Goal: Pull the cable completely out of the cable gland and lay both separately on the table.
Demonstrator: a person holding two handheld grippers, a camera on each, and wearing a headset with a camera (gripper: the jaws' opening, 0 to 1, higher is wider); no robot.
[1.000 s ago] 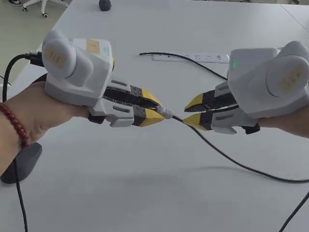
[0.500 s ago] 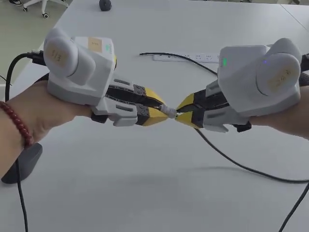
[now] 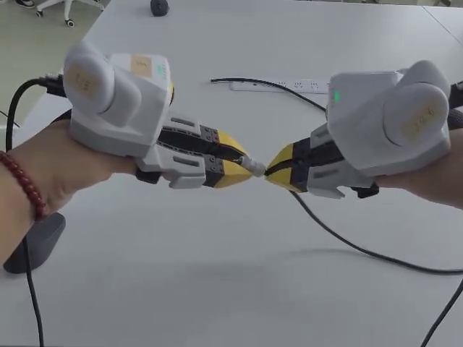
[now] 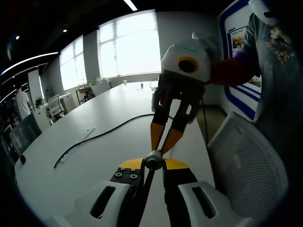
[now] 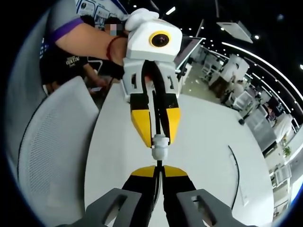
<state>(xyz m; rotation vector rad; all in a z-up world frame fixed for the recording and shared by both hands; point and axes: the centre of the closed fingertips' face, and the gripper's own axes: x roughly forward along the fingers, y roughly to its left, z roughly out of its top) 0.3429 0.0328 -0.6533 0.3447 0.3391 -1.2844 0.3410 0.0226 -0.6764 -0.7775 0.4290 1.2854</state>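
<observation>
No text reads clearly anywhere.

- Pale yellow sticker (image 3: 140, 67) on the left gripper (image 3: 242, 165) housing: print too small to read.
- Faint yellowish marks on the round end caps of the left gripper and the right gripper (image 3: 273, 168): not decipherable.
- Left gripper view: blue-and-white wall board (image 4: 235, 33) carries small print, blurred. Shirt print (image 4: 279, 40) unreadable.
- Right gripper view: lettering on a dark shirt (image 5: 71, 60), illegible.

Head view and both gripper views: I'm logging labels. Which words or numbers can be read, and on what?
None can be read.
Sticker on left gripper: blurred.
Poster: blurred.
Shirt print: too small.
</observation>
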